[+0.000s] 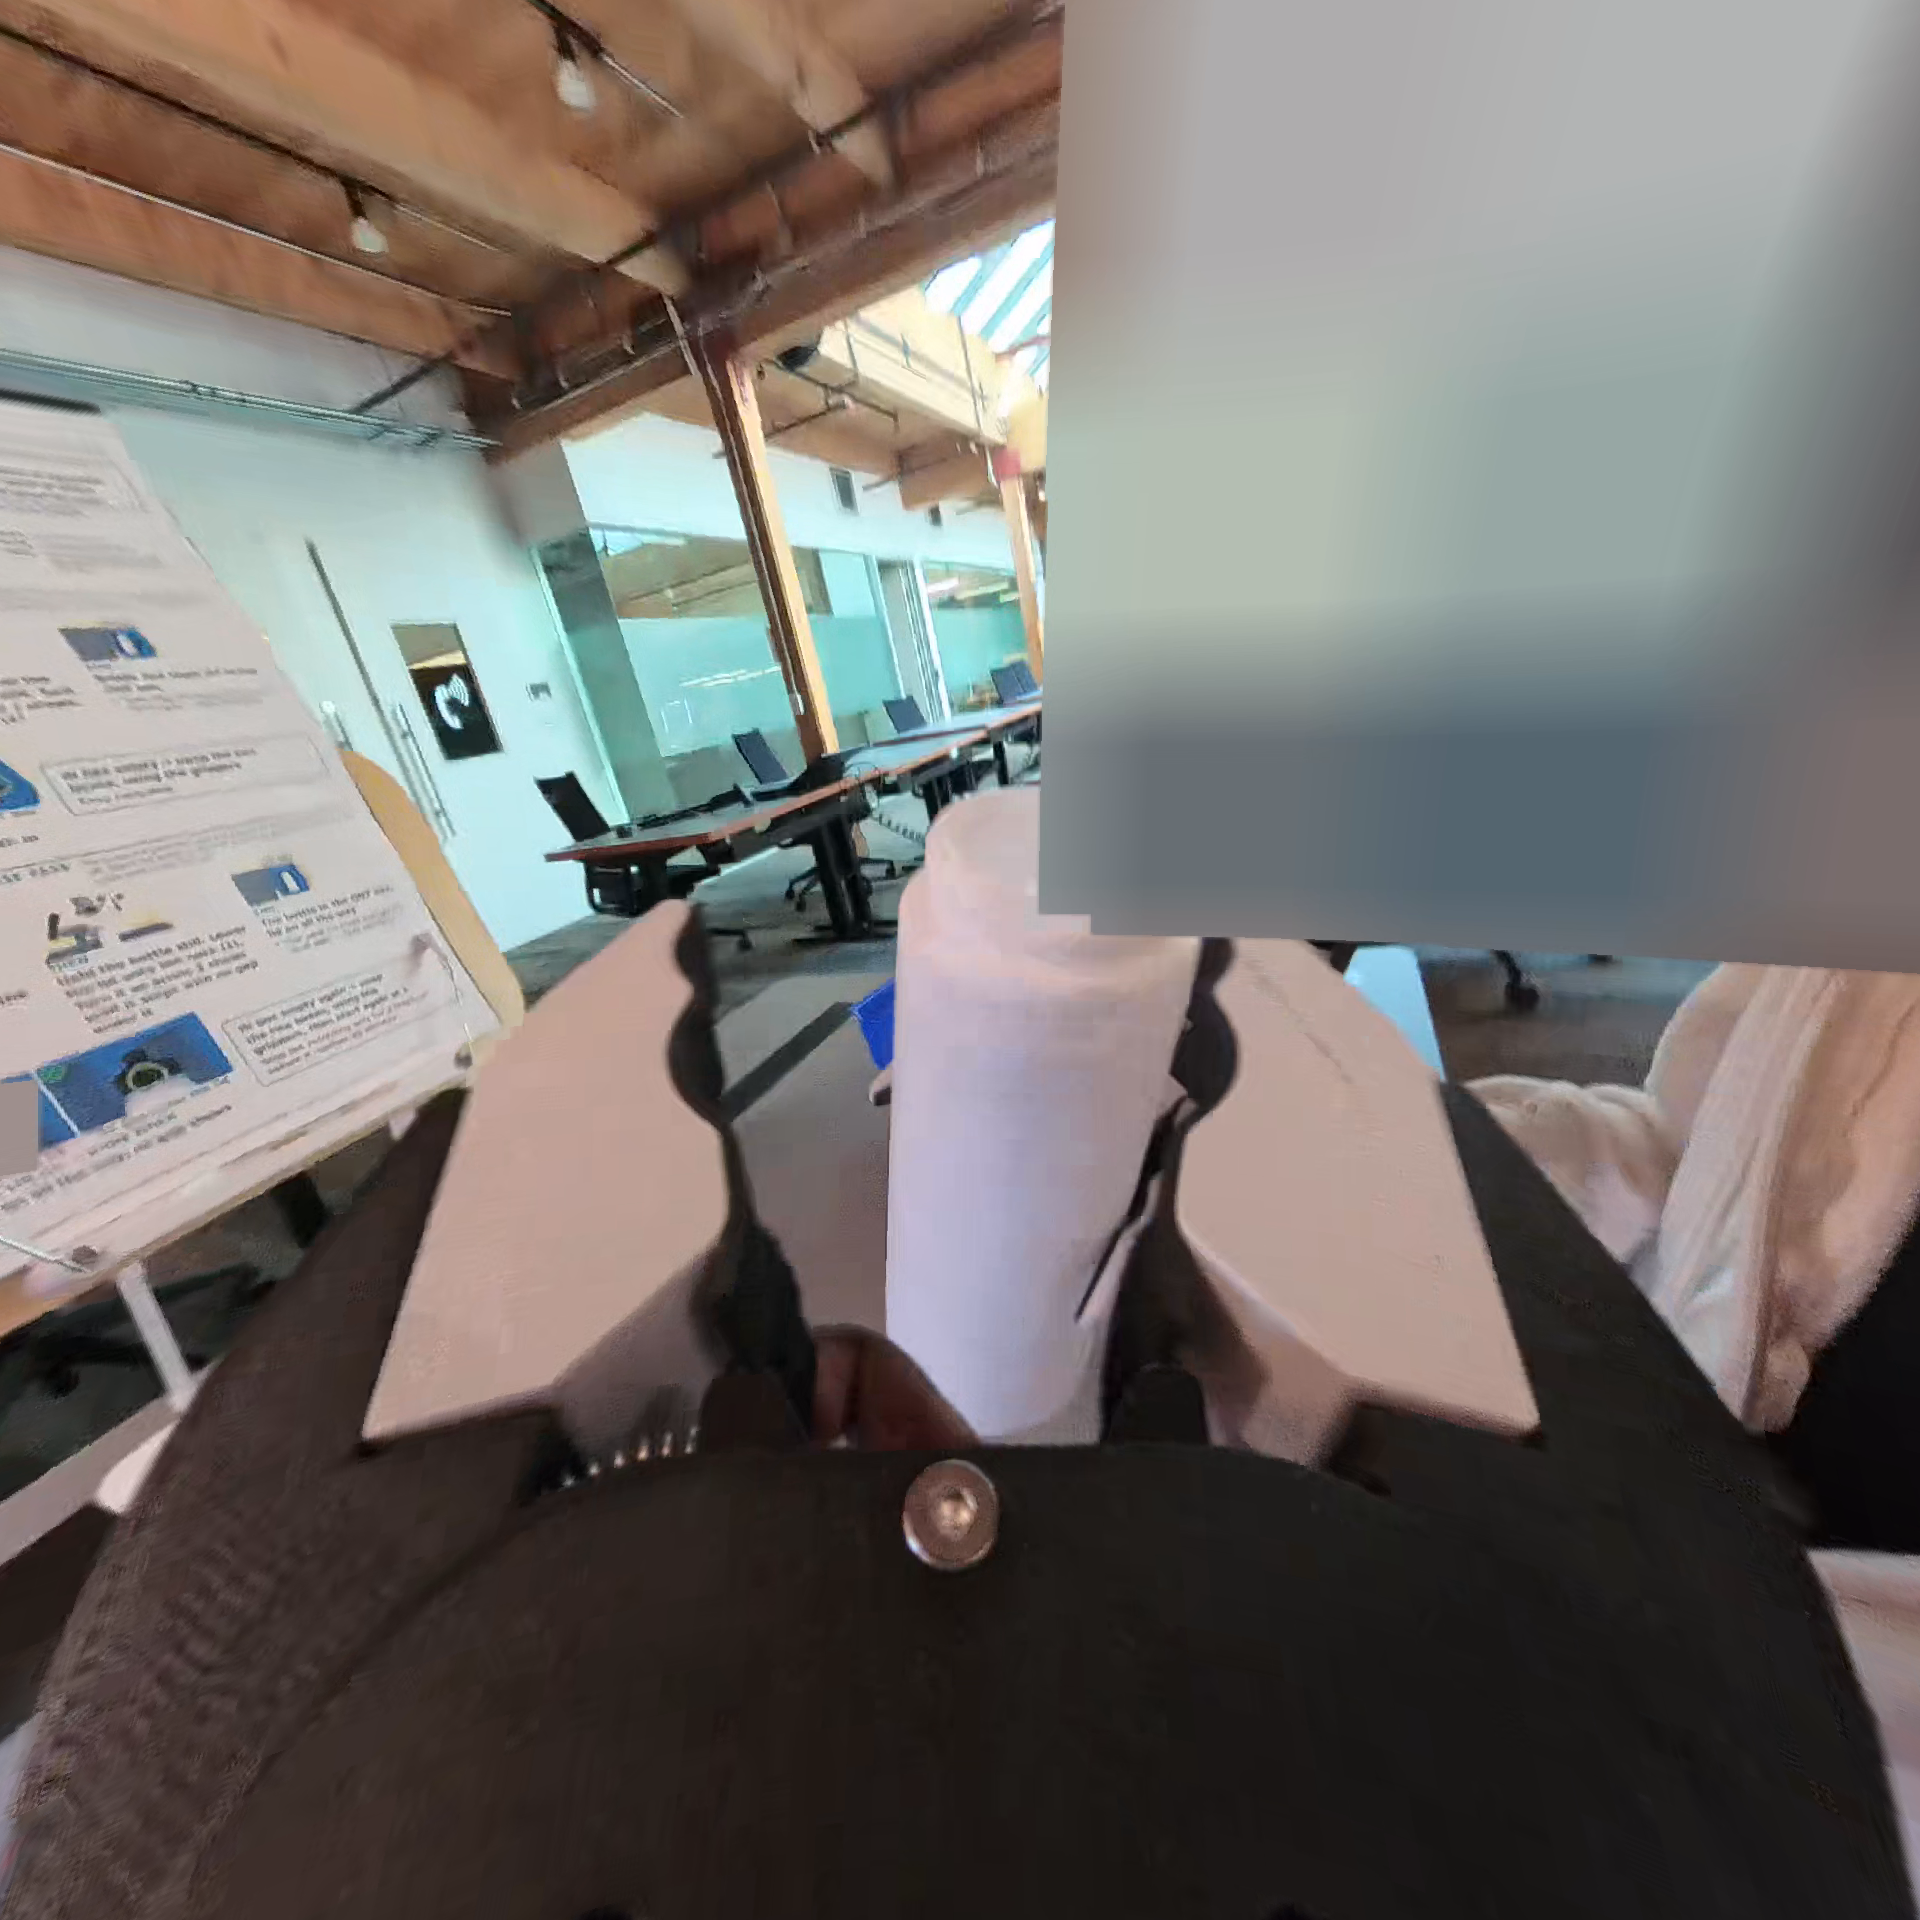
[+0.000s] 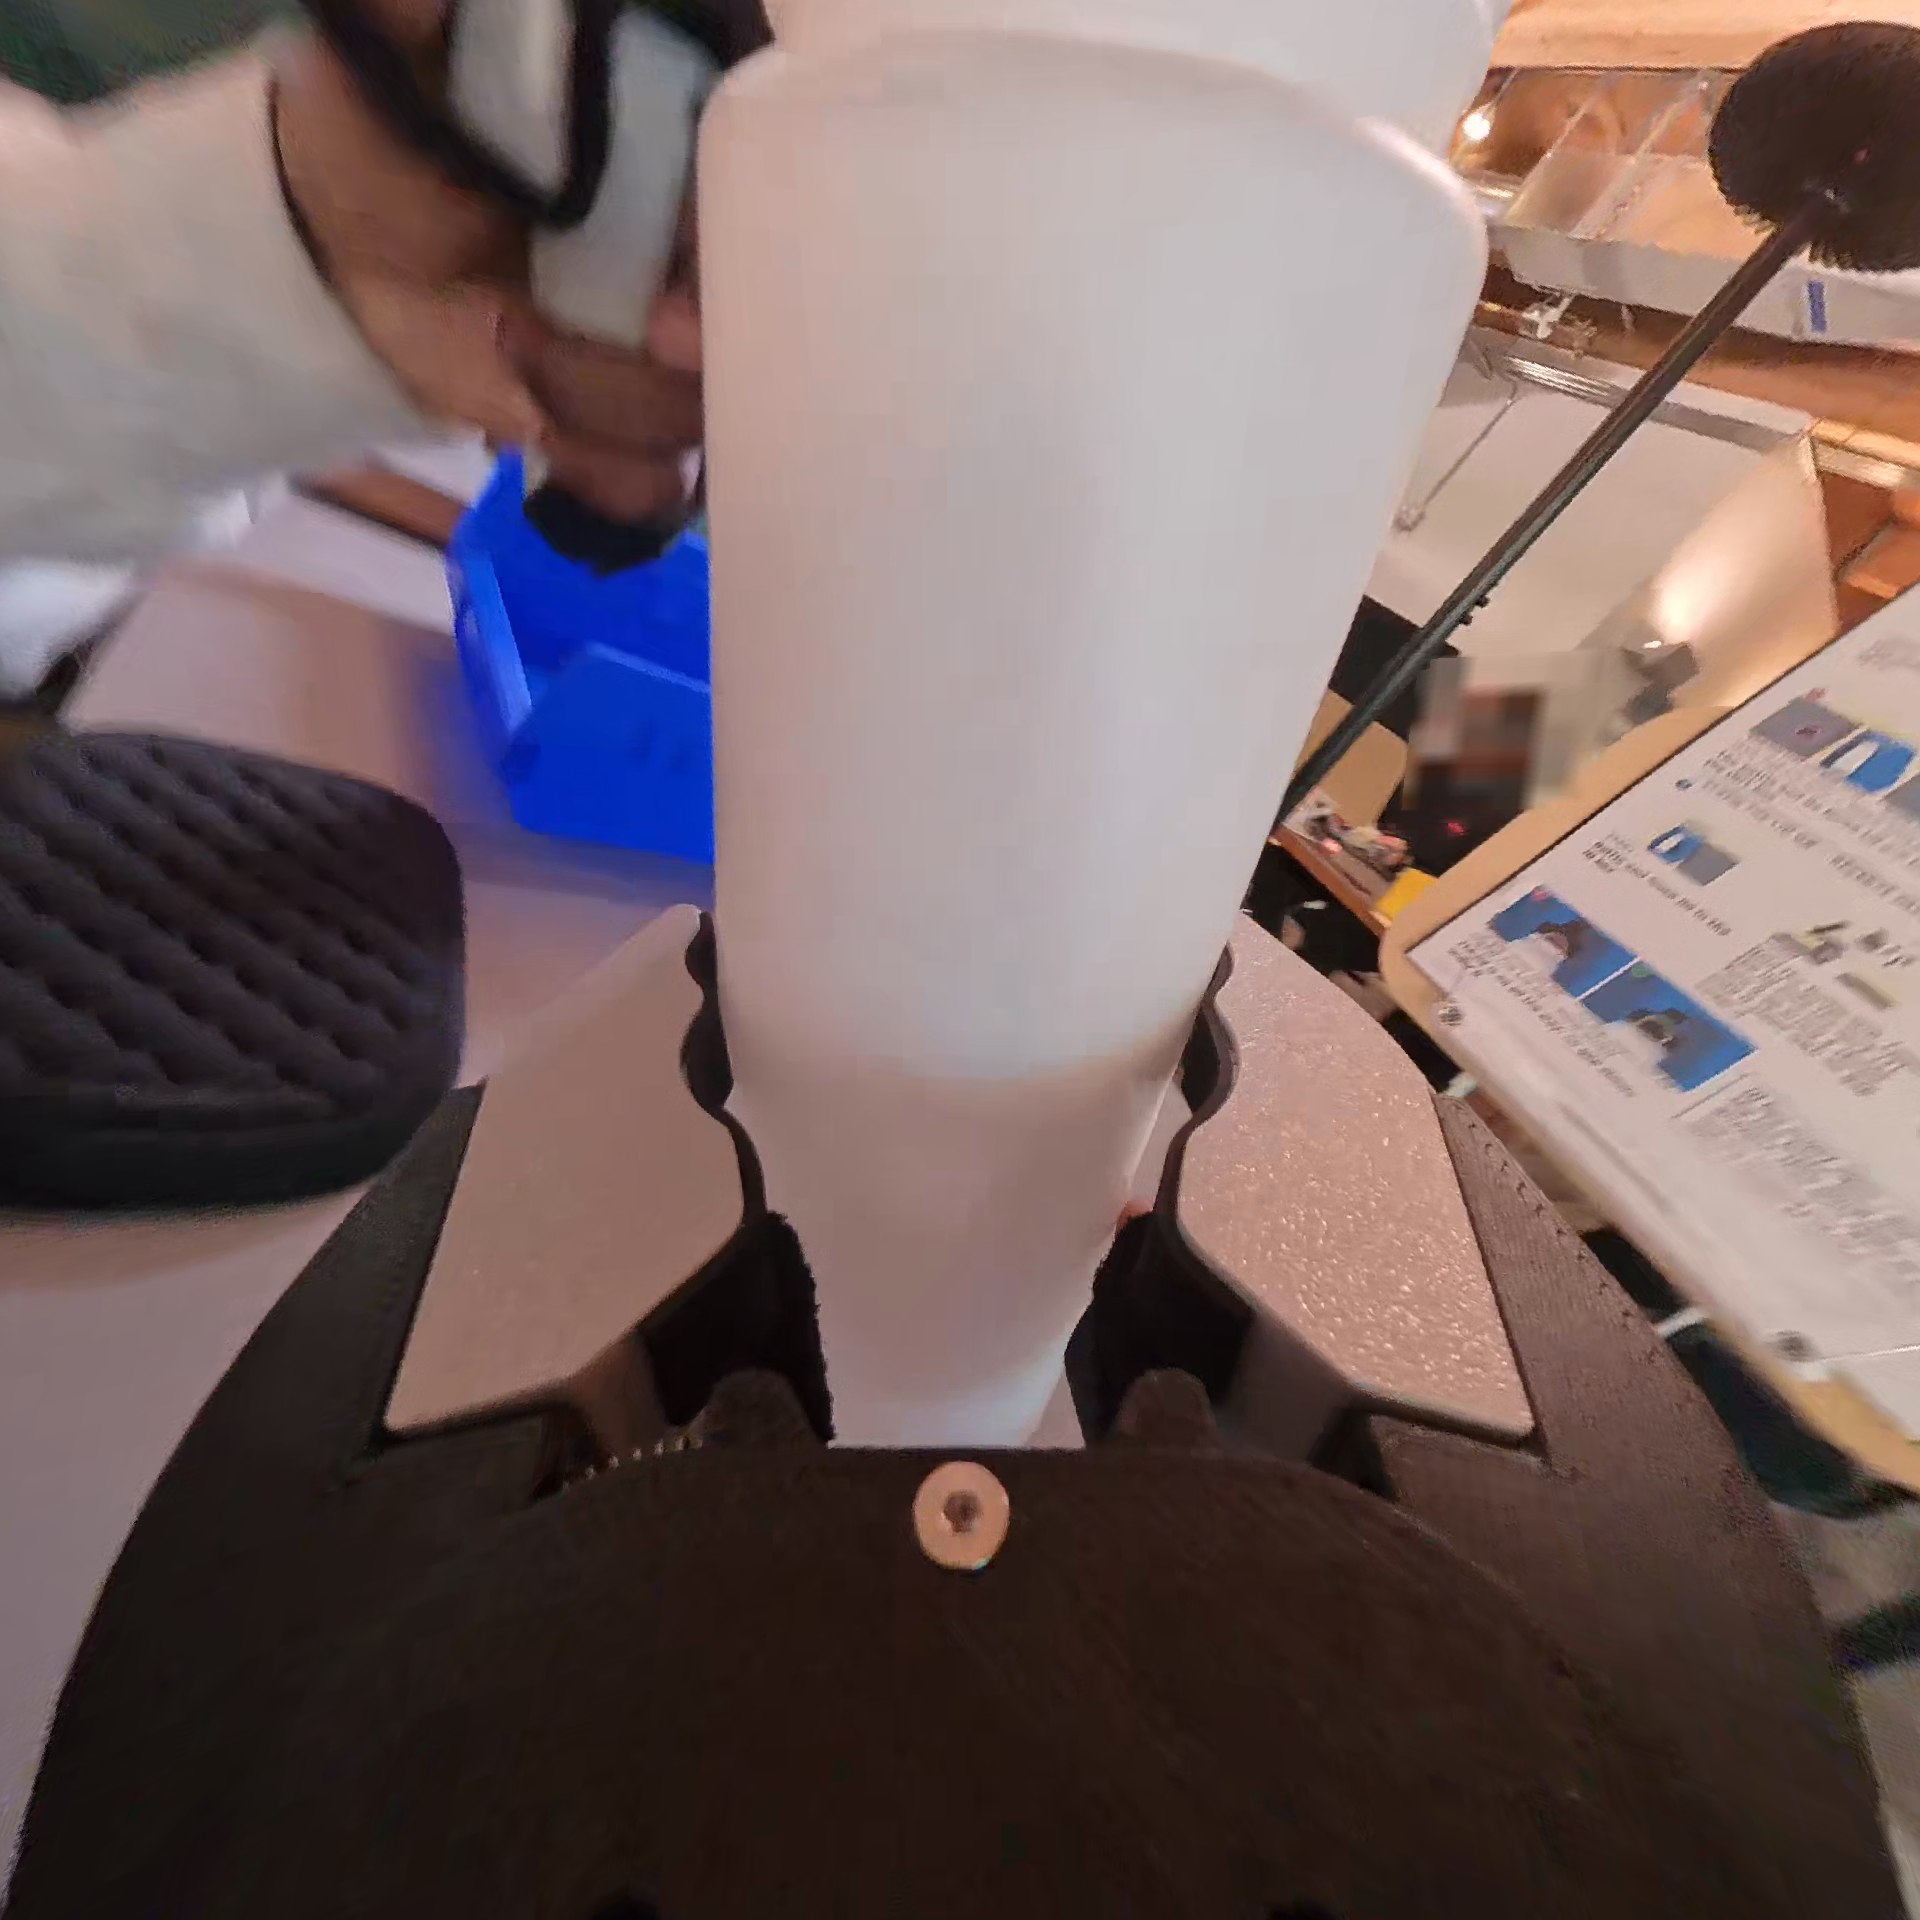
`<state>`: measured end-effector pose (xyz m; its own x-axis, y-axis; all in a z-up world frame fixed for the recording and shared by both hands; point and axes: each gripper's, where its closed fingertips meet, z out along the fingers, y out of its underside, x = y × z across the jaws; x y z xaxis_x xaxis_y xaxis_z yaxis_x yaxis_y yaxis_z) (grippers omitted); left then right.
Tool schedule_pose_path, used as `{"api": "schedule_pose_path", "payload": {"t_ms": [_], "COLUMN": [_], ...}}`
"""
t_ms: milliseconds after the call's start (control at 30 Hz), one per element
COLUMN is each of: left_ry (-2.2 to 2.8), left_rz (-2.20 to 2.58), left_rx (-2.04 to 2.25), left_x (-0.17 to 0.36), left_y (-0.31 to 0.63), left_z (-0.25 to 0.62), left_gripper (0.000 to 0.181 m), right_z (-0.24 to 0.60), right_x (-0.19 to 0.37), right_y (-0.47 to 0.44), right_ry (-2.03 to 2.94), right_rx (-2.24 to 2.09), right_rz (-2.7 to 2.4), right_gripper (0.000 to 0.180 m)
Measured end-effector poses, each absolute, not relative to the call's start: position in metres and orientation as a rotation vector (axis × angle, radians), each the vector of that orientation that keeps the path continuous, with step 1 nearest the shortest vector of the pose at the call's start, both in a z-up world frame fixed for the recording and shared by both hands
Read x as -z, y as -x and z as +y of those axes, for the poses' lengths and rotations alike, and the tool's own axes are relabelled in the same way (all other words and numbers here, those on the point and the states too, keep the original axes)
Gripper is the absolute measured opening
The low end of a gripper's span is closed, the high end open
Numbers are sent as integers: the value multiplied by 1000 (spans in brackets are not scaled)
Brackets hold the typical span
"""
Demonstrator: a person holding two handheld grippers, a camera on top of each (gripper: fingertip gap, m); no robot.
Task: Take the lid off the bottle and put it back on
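A white plastic bottle (image 2: 1018,623) points away from my right gripper (image 2: 961,935), which is shut on its narrow near end, both fingers pressed on its sides. In the left wrist view the bottle (image 1: 1018,1122) lies between the fingers of my left gripper (image 1: 945,935), which is open. The bottle rests against the right finger (image 1: 1330,1195), with a wide gap to the left finger (image 1: 582,1195). A dark brown rounded part (image 1: 883,1392) shows at the bottle's near end; I cannot tell whether it is the lid. The left gripper also shows, blurred, in the right wrist view (image 2: 582,156) beside the bottle's far end.
A blue bin (image 2: 592,707) stands on the table behind the bottle. A black quilted pad (image 2: 208,956) lies at left. An instruction board (image 1: 187,831) stands at one side and also shows in the right wrist view (image 2: 1714,987). A person's cream sleeve (image 1: 1714,1143) is close by.
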<state>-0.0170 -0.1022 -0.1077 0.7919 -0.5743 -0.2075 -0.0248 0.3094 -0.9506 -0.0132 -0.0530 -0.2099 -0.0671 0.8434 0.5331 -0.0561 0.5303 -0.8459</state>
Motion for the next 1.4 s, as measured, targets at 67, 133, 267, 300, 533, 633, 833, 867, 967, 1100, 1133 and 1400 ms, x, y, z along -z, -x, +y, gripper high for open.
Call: {"api": "schedule_pose_path", "payload": {"t_ms": [67,133,267,300,533,633,833,867,967,1100,1133,1400], "left_ry": [1236,1297,1335,1351,1516,1549,1517,1523,1530,1545,1546,1480], "left_rz": [566,605,603,631,612,621,555,535,502,487,486,447], "left_rx": [442,458,371,363,412,379,397,407,432,418,411,332], "left_x": [125,155,187,194,236,248,248,248,249,254,255,227], "left_y": [10,-11,-31,-33,-29,-29,-26,-24,-19,-14,-14,9], "left_z": [-94,-78,-42,-37,-6,-2,0,1,2,2,2,-13], "left_gripper": [105,99,87,87,87,87,87,87,87,86,86,107], "right_z": [-48,-49,-56,-53,-25,-22,-23,-23,-22,-22,-22,-20], "right_x": [206,212,241,249,295,309,313,313,313,313,313,277], "right_y": [8,7,11,11,11,12,13,13,14,13,13,-3], "right_ry": [765,799,820,858,1110,1161,1182,1194,1201,1189,1187,1145], "right_rx": [-1003,-1087,-1063,-1063,-1046,-1037,-1073,-1084,-1090,-1080,-1085,-1338], "right_rz": [-1407,-1426,-1571,-1587,-1655,-1692,-1694,-1693,-1683,-1686,-1690,-1557], "right_gripper": [88,90,88,88,87,87,86,86,86,87,90,115]}}
